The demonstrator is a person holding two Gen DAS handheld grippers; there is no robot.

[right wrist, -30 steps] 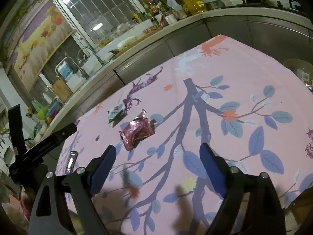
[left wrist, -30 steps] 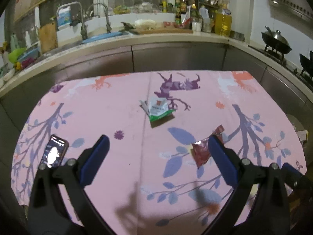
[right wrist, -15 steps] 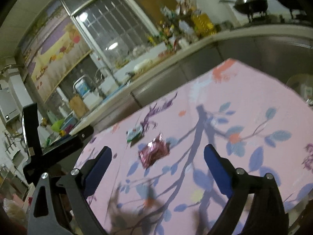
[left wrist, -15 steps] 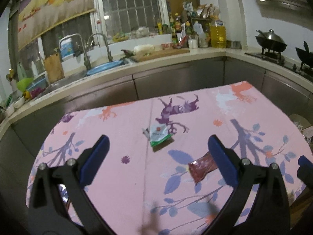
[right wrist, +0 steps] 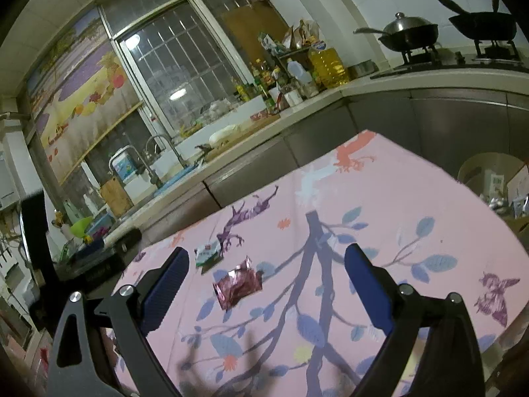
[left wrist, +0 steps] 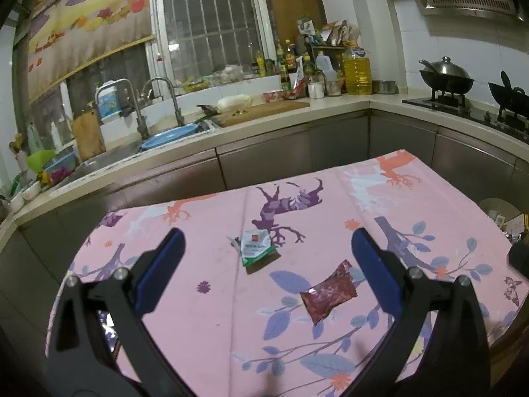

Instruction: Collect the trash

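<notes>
A white-and-green snack packet [left wrist: 255, 246] lies mid-table on the pink floral cloth [left wrist: 211, 317]; it also shows in the right wrist view [right wrist: 206, 252]. A crumpled dark red wrapper [left wrist: 329, 295] lies to its right and nearer; it also shows in the right wrist view [right wrist: 238, 287]. My left gripper [left wrist: 266, 241] is open and empty, above the near part of the table. My right gripper [right wrist: 267, 259] is open and empty, to the right of the wrappers and above the cloth.
A phone [left wrist: 107, 329] lies at the table's near left, behind the left finger. Grey cabinets [left wrist: 264, 162] and a counter with a sink [left wrist: 172, 132] run behind the table. A stove with woks [left wrist: 446, 81] stands at the right. Boxes [right wrist: 496, 185] sit beyond the table's right edge.
Both grippers have risen and tilted up, so the table sits lower in both views and more of the kitchen shows. The wrappers have not moved. Both grippers stay open.
</notes>
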